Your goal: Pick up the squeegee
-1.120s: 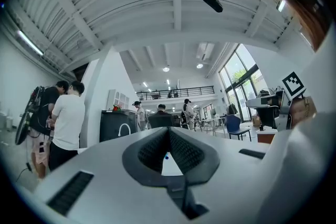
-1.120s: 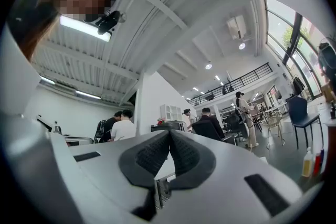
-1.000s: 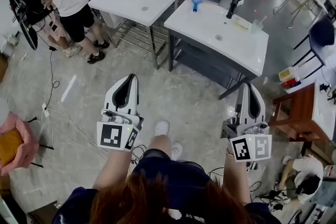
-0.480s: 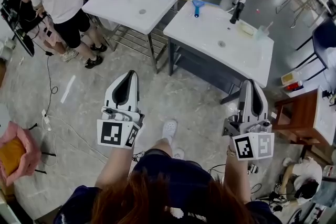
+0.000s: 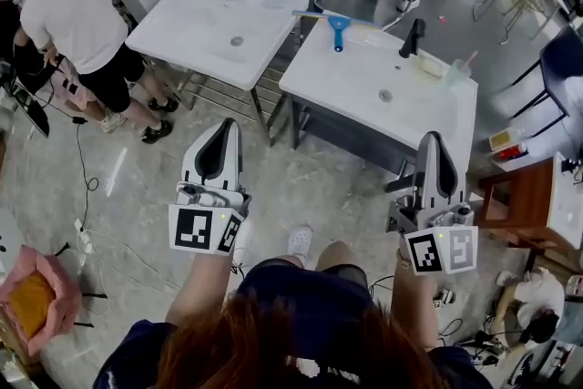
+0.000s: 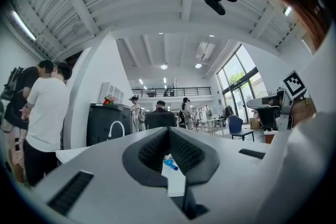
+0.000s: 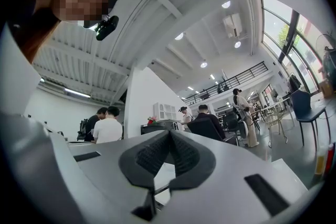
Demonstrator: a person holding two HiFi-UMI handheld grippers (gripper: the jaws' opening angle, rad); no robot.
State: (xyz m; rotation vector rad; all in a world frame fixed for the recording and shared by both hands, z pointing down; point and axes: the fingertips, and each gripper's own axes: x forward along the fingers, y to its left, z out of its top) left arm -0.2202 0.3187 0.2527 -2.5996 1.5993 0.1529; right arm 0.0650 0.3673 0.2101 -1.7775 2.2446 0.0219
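Over on the white bench (image 5: 364, 68), blue squeegee (image 5: 339, 26), left hand-held gripper (image 5: 229, 127) and right hand-held gripper (image 5: 430, 138) clenched empty, well apart from it

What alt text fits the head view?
A person holds the left gripper and right gripper, fingers shut and empty, above a floor before two white sinks. A blue squeegee lies at the far edge of the right sink; bystanders at left.
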